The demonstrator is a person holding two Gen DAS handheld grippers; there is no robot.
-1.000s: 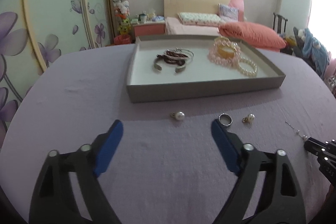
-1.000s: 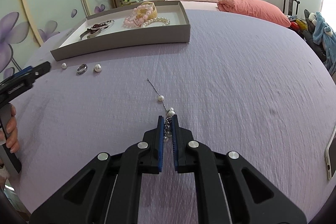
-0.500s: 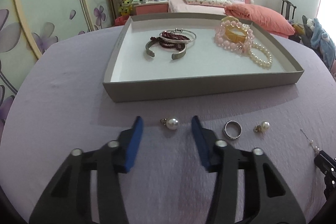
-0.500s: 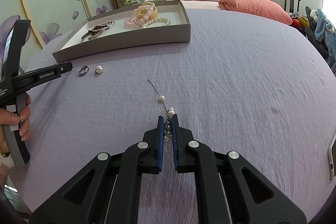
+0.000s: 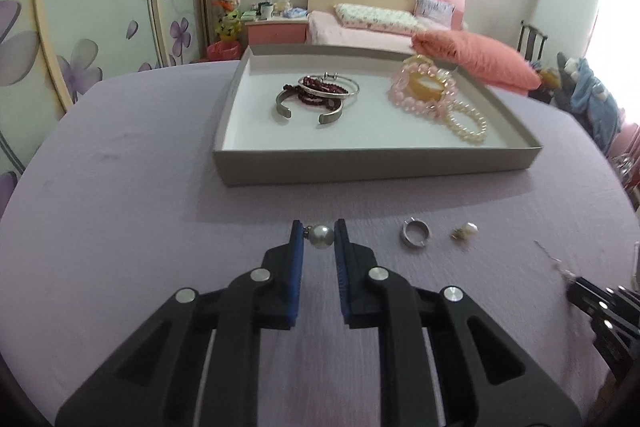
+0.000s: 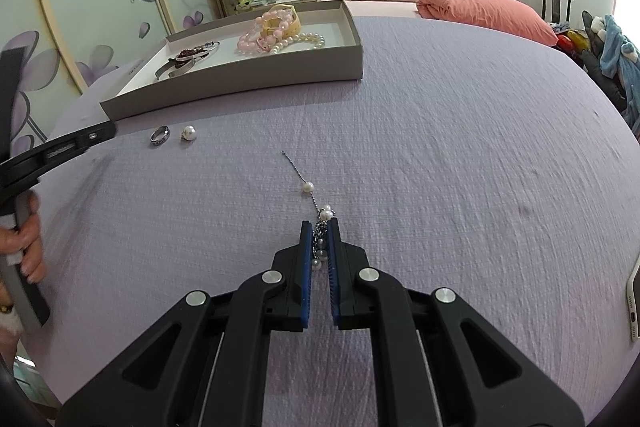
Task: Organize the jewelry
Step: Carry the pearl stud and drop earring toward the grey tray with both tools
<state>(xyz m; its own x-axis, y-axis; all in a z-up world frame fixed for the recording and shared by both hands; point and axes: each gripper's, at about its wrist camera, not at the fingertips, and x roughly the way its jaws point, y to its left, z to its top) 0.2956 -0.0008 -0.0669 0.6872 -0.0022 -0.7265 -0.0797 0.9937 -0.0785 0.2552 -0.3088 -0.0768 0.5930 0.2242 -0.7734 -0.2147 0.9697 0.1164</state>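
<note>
A pearl earring (image 5: 322, 237) lies on the purple cloth in front of the grey tray (image 5: 360, 169). My left gripper (image 5: 319, 229) straddles it; its jaws are closing, and the blue pads touch the pearl and its post. To its right lie a silver ring (image 5: 415, 238) and a second pearl earring (image 5: 464, 230). My right gripper (image 6: 319, 227) is shut on a thin pearl chain necklace (image 6: 307, 187), whose free end trails forward on the cloth. The tray holds metal bangles (image 5: 316, 95), a pink bead bracelet (image 5: 424, 91) and a pearl bracelet (image 5: 468, 123).
A phone (image 6: 634, 291) lies at the table's right edge. A person's hand (image 6: 28, 243) grips the left tool at the left edge of the right wrist view. A bed with an orange pillow (image 5: 472, 63) stands behind the table.
My left gripper moved left from beside the ring to the pearl earring, and its jaws closed from wide apart to the earring's width. The right gripper stayed still, shut on the necklace.
</note>
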